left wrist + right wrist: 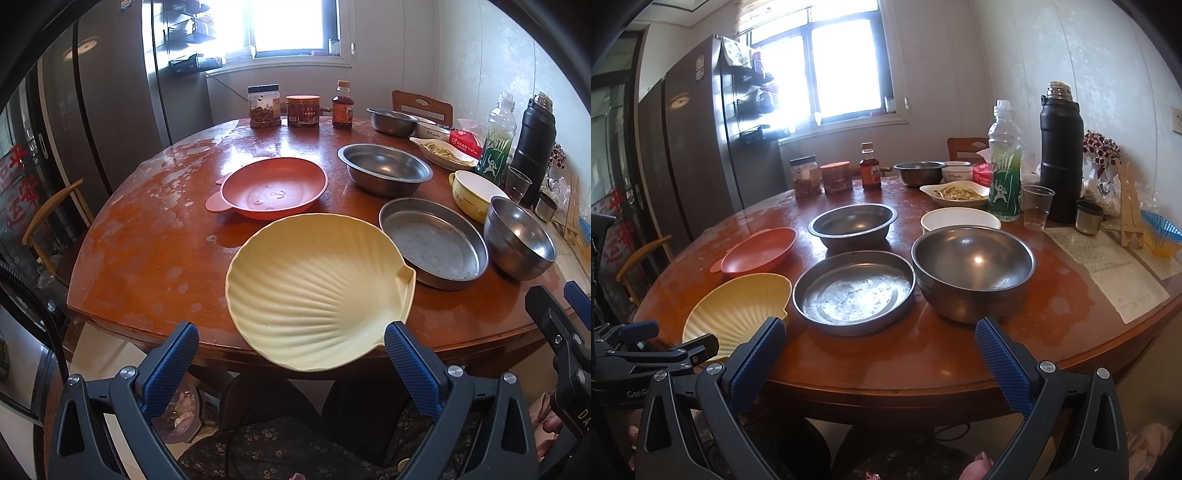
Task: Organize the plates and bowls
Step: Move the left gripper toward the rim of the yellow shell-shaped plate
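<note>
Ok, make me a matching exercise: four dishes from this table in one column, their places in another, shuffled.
Things:
1. shell-shaped yellow plate
2. orange bear-face plate
3. flat steel pan
4. white dish of food

Places:
A. far side of the table, beside the green-labelled bottle
B. hanging over the near table edge, in front of the left gripper
C. between the yellow plate and the deep steel bowl
D. behind the yellow plate, left of the wide-rimmed steel bowl

Pairs: 1-B, 2-D, 3-C, 4-A
</note>
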A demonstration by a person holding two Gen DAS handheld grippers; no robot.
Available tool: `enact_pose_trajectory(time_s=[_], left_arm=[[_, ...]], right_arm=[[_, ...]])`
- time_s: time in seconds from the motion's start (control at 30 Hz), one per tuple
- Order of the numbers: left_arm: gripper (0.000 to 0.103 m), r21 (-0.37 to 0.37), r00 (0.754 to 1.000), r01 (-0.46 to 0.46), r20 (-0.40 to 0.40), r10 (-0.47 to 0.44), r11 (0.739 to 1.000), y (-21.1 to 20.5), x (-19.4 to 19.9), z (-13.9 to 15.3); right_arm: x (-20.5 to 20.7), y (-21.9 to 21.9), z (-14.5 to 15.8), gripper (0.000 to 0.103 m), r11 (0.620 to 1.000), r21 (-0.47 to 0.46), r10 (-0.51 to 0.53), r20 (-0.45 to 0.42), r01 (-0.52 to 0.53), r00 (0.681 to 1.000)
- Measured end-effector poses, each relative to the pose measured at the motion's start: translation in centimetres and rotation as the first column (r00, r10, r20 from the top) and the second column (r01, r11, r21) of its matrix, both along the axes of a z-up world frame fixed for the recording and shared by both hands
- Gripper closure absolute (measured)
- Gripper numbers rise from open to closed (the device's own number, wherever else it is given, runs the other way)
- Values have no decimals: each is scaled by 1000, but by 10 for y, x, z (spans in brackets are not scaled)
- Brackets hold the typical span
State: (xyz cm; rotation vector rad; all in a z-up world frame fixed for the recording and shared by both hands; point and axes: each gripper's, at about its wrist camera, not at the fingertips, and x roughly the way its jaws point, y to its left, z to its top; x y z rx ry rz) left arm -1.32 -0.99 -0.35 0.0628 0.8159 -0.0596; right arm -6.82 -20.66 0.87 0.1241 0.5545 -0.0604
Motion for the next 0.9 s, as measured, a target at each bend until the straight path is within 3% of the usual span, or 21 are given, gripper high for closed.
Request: enact_pose_trajectory(time_s=[0.5, 0.9], left_arm=[[1, -3, 1000, -1, -2, 1, 1000, 0, -1, 2], [1, -55, 996, -82, -23, 81, 995, 36, 11, 0]], right_arm=[[2, 3, -2, 0, 1000, 4, 15, -21, -15, 1000], [22, 32, -3, 0, 993, -2, 115, -93, -116, 989]])
